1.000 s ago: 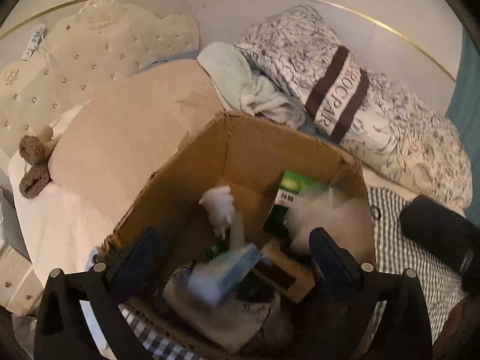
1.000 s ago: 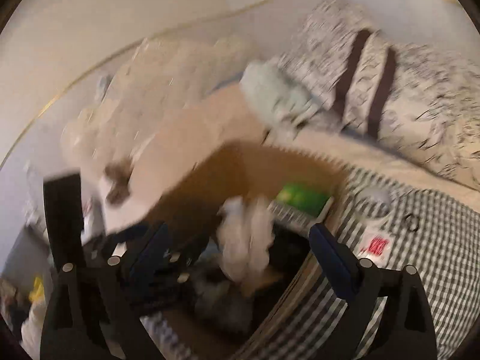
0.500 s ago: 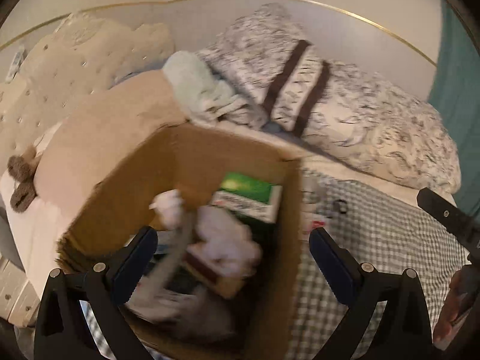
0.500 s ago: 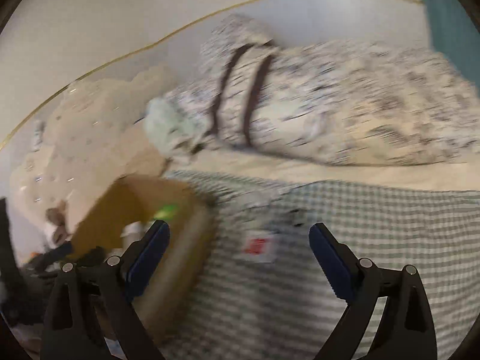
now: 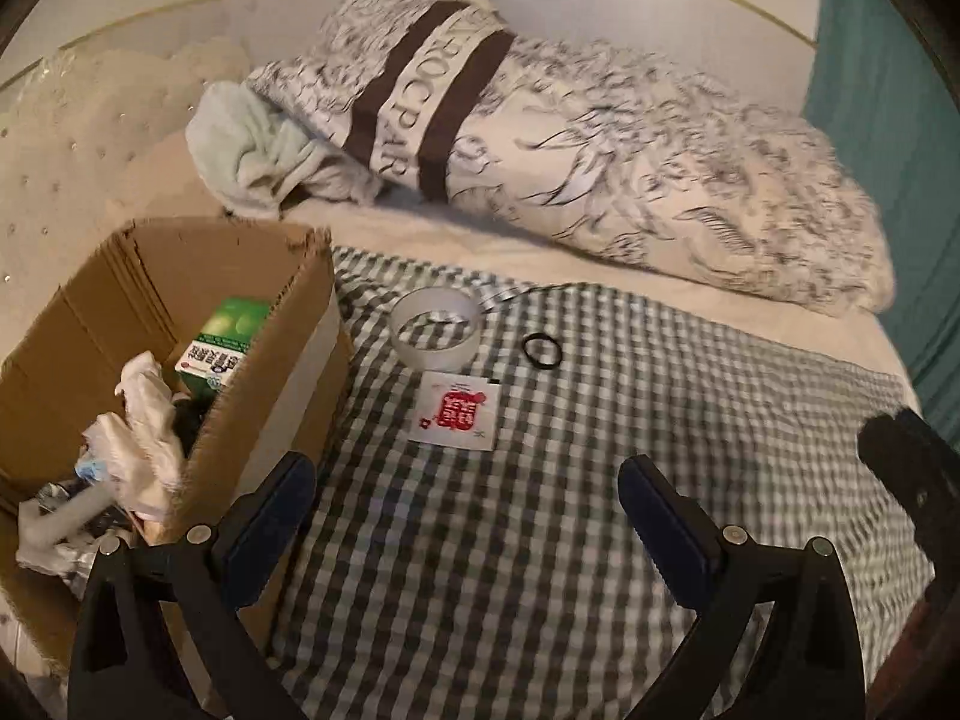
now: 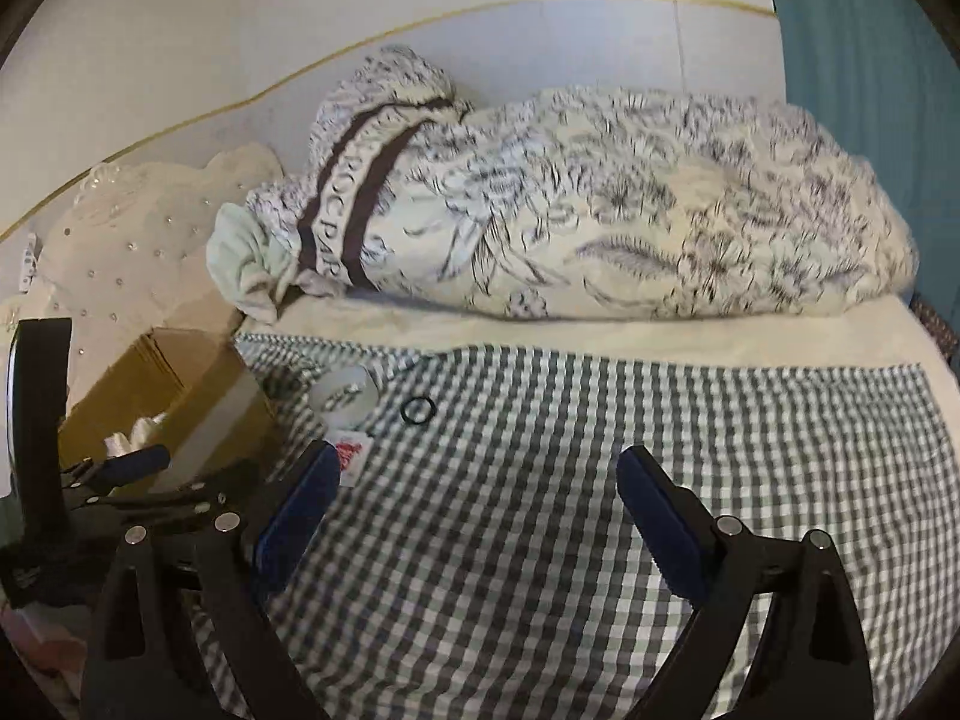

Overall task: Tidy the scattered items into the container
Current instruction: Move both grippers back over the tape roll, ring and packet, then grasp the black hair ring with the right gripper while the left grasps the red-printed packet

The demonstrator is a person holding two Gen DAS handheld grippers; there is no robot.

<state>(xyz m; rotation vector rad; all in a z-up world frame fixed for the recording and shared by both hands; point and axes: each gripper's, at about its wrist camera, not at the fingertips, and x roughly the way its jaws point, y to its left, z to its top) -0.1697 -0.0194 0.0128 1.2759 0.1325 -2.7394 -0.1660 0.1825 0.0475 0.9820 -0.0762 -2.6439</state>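
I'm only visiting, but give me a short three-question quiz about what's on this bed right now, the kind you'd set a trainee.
1. True or false: the clear roll of tape lies inside the brown cardboard box.
2. Which loose item lies nearest the left gripper? A) thin black ring-shaped hair tie B) white square packet with red print C) clear roll of tape
3. Fill in: the jaws of the right gripper stand ____ and hold nothing.

Key: 1 false, it lies on the checked cloth beside the box. 2 B. 3 open.
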